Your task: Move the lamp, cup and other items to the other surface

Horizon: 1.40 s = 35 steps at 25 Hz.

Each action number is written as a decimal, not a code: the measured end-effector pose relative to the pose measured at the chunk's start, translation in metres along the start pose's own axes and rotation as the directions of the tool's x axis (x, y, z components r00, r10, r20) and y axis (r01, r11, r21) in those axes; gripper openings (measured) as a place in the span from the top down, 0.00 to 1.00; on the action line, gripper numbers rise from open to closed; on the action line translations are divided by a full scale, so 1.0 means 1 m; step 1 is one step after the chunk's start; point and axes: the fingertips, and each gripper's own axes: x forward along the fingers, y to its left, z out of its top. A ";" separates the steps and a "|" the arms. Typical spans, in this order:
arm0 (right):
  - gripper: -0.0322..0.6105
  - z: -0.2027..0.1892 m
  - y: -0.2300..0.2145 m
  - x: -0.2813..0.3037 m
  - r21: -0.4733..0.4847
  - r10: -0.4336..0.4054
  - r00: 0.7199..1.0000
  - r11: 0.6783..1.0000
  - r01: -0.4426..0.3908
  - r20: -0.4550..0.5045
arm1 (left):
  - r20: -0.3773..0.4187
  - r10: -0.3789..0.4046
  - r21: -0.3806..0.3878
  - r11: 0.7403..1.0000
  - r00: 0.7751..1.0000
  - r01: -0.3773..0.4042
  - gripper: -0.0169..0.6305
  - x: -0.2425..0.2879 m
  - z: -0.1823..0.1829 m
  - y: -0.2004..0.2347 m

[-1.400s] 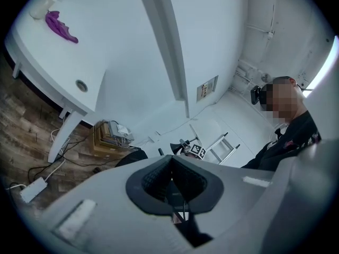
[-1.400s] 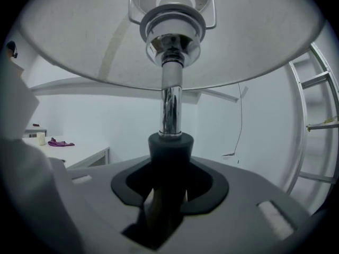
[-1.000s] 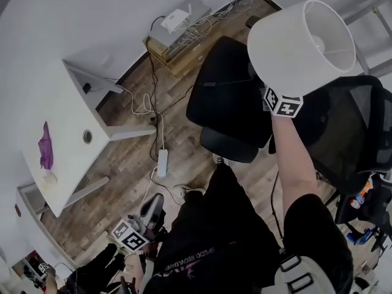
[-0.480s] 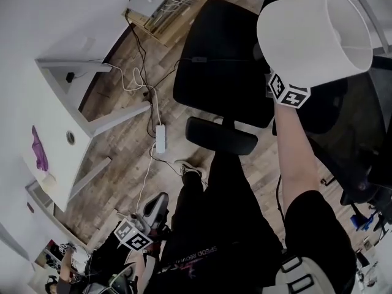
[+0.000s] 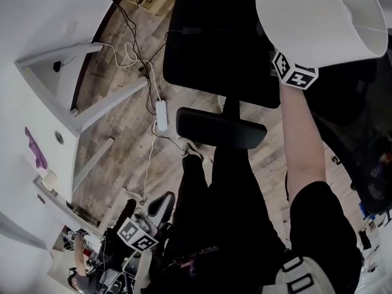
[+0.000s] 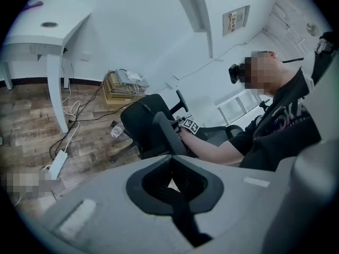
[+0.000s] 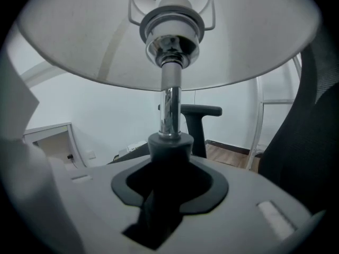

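At nine o'clock in the head view, the white desk [image 5: 37,103] has slid out to the picture's edge over the last second. The purple item [image 5: 35,149] on it now sits small and far to the side. We read that as our turning away from that desk.

Low at seven o'clock, the left gripper [image 5: 162,201] hangs by our leg, much where it was in the view. Its own view shows the jaws brought together with nothing between them, so it carries nothing.

At twelve o'clock the black office chair [image 5: 220,35] has come to fill the top centre, where floor and cables showed before.

At one o'clock the right gripper [image 7: 169,160] is clamped on the lamp [image 5: 318,17]. Its view shows the jaws pressed on the dark collar at the foot of the chrome stem, with the shade spreading above. The shade has drifted into the top right corner and is now cut by the edge.

We judge the lamp to be mid-carry, off any surface, with the receiving surface not in view. Setting it down is yet to be done, and we see no cup here, so the other items remain to be fetched.
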 end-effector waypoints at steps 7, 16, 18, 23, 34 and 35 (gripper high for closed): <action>0.74 -0.030 -0.007 0.010 -0.007 0.012 1.000 1.000 -0.012 0.004 | -0.030 0.020 -0.048 0.999 0.999 -0.022 0.98 0.010 -0.014 0.020; 0.74 -0.058 -0.010 0.012 -0.014 0.001 1.000 1.000 -0.001 0.001 | -0.064 0.013 -0.076 0.997 0.998 -0.017 0.98 0.026 -0.021 0.028; 0.74 -0.058 -0.010 0.010 -0.006 -0.009 1.000 1.000 0.009 0.007 | -0.065 0.011 -0.090 0.996 0.998 -0.017 0.98 0.026 -0.023 0.029; 0.74 -0.056 -0.006 0.003 -0.009 -0.002 1.000 1.000 0.002 0.011 | -0.056 0.001 -0.112 0.994 0.998 -0.008 0.98 0.028 -0.024 0.028; 0.66 -0.085 -0.007 -0.013 -0.071 -0.036 0.998 0.997 0.033 -0.044 | -0.023 -0.039 -0.150 0.988 0.999 0.035 0.98 0.029 -0.045 0.036; 0.66 -0.087 -0.006 -0.016 -0.084 -0.041 0.998 0.996 0.036 -0.051 | -0.017 -0.045 -0.153 0.987 0.999 0.042 0.98 0.028 -0.046 0.039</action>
